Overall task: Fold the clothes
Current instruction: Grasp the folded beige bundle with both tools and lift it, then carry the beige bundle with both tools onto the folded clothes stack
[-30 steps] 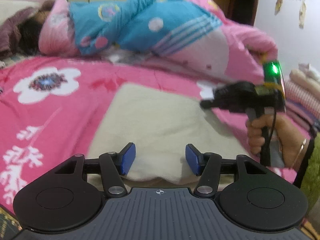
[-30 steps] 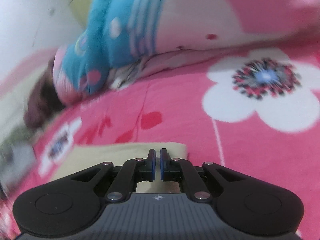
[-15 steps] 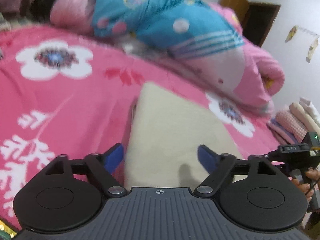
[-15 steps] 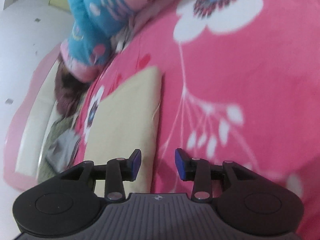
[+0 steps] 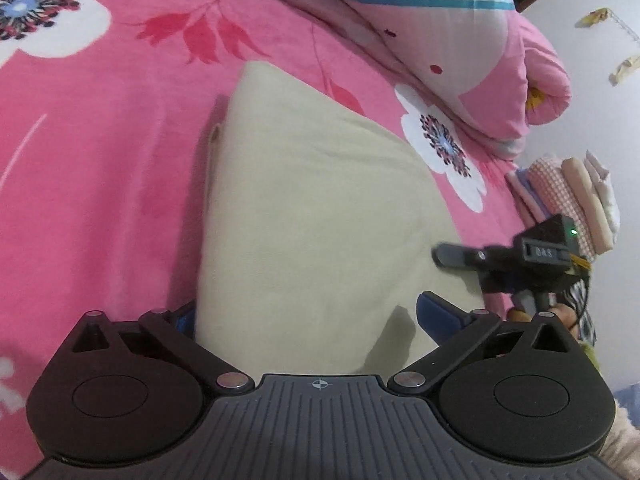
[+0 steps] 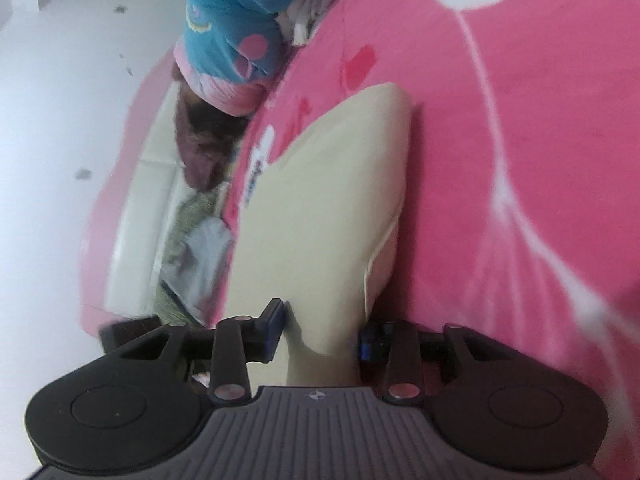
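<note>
Here the cream folded garment [image 5: 316,216] lies flat on the pink flowered bedspread [image 5: 100,168], its near end reaching right up to both sets of tongs. The left tongs [image 5: 304,318] stand spread wide, one blue pad low at the garment's left edge and partly hidden behind it, the other blue pad [image 5: 438,314] over the cloth's right part, with the near end of the garment between them. No cloth is pinched there.

In the left wrist view the right tongs [image 5: 452,254] reach in from the right, low over the garment's right edge, held by a hand [image 5: 560,314] of which only some fingers show.

From the right wrist view, the right tongs [image 6: 320,334] are parted around the near corner of the cream garment [image 6: 320,208]; the left pad [image 6: 276,324] touches the cloth's side, and the right pad sits just beside the opposite edge. The cloth dents slightly at the left pad, but whether it is truly squeezed cannot be told.

A rolled pink and blue quilt [image 5: 440,20] lies along the far side of the bed, and a stack of folded clothes [image 5: 568,196] sits off the bedspread's right edge.
</note>
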`<state>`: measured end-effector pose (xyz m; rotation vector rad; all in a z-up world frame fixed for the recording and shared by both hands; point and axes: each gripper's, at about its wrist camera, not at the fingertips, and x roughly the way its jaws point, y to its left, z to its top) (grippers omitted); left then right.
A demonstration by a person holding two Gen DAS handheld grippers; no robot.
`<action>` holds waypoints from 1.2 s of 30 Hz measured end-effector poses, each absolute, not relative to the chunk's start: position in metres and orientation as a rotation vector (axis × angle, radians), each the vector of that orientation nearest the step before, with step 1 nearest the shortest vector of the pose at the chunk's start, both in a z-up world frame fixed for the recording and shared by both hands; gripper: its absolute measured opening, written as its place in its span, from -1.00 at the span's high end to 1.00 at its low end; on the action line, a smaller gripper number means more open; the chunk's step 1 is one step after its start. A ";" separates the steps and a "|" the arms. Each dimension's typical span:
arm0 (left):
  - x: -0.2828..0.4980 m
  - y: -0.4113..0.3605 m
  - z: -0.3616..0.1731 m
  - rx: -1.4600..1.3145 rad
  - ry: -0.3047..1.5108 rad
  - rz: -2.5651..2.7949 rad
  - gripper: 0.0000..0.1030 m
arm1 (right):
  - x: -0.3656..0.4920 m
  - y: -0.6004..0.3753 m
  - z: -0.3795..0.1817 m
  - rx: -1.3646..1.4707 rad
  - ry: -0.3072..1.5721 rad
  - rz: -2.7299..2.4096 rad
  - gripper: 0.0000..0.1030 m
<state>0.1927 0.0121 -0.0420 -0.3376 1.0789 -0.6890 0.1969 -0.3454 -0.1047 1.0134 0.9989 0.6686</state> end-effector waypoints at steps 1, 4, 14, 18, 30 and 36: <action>0.192 0.010 -0.041 -0.337 1.074 -0.686 -0.95 | 0.200 -0.342 -0.105 1.012 0.983 0.674 0.36; 0.186 0.009 -0.033 -0.336 1.066 -0.683 -0.69 | 0.200 -0.333 -0.093 0.952 0.928 0.666 0.40; 0.132 -0.057 0.025 -0.305 1.041 -0.858 -0.48 | 0.126 -0.396 -0.030 0.968 0.647 0.645 0.53; 0.106 -0.113 0.041 -0.306 1.030 -0.985 -0.48 | 0.055 -0.452 -0.018 1.007 0.542 0.571 0.54; 0.041 -0.358 0.093 -0.200 1.001 -1.436 -0.48 | -0.192 -0.597 0.032 1.039 0.069 0.061 0.54; 0.027 -0.508 0.096 -0.138 1.032 -1.567 -0.48 | -0.267 -0.652 0.044 1.013 -0.133 -0.248 0.54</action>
